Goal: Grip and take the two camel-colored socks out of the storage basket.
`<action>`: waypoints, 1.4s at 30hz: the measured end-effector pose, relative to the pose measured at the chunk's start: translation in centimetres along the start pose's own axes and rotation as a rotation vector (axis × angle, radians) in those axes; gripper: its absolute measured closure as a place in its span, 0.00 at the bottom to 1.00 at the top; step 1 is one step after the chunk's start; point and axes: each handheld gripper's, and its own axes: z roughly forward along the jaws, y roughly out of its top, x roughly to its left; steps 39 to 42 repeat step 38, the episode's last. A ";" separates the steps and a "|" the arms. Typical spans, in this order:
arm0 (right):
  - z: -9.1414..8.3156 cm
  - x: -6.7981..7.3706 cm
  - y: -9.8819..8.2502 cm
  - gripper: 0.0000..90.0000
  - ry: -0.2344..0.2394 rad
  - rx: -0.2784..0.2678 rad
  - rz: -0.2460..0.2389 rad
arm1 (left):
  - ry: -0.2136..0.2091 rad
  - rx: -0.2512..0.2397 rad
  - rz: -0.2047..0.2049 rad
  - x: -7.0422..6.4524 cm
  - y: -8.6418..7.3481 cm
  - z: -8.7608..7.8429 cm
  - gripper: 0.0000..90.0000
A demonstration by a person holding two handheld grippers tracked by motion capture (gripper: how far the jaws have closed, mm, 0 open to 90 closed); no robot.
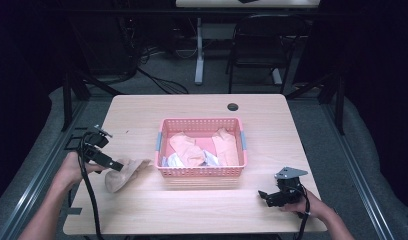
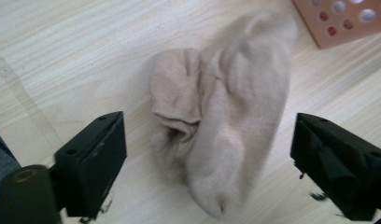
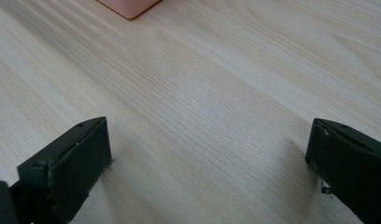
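Note:
A beige sock bundle [image 1: 123, 172] [image 2: 223, 112] lies on the wooden table left of the pink basket [image 1: 202, 171]. My left gripper [image 1: 112, 164] [image 2: 207, 172] hovers just over it, open, one jaw on each side of the bundle and neither touching it. The basket holds several peach and white socks [image 1: 192, 150]. At the table's front right, my right gripper [image 1: 264, 196] [image 3: 207, 172] is open low over bare wood, with nothing between its jaws.
A corner of the pink basket [image 2: 347, 21] [image 3: 128, 7] lies ahead of each gripper. A round cable hole [image 1: 233, 106] sits near the table's far edge. A black chair [image 1: 262, 45] and a desk leg [image 1: 199, 50] stand beyond the table.

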 end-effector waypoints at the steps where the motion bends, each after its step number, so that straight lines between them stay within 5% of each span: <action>1: 0.0 0.0 0.0 0.00 0.000 0.000 0.000 | 0.003 -0.016 -0.004 -0.2 -0.2 -0.2 0.09; 7: 0.0 0.0 0.0 0.00 -0.002 -0.002 0.000 | -0.024 -0.074 0.014 -1.8 -1.7 -1.0 0.00; 20: 0.0 0.0 0.0 0.00 -0.002 -0.001 0.000 | 0.012 -0.137 0.012 -4.9 -6.3 0.2 0.00; 27: 0.0 0.0 0.0 0.00 -0.002 -0.002 0.000 | 0.095 -0.213 0.030 -7.0 -8.9 2.1 0.00; 42: 0.0 0.0 0.0 0.00 -0.002 -0.002 0.001 | 0.079 -0.239 0.009 -6.9 -10.3 3.3 0.00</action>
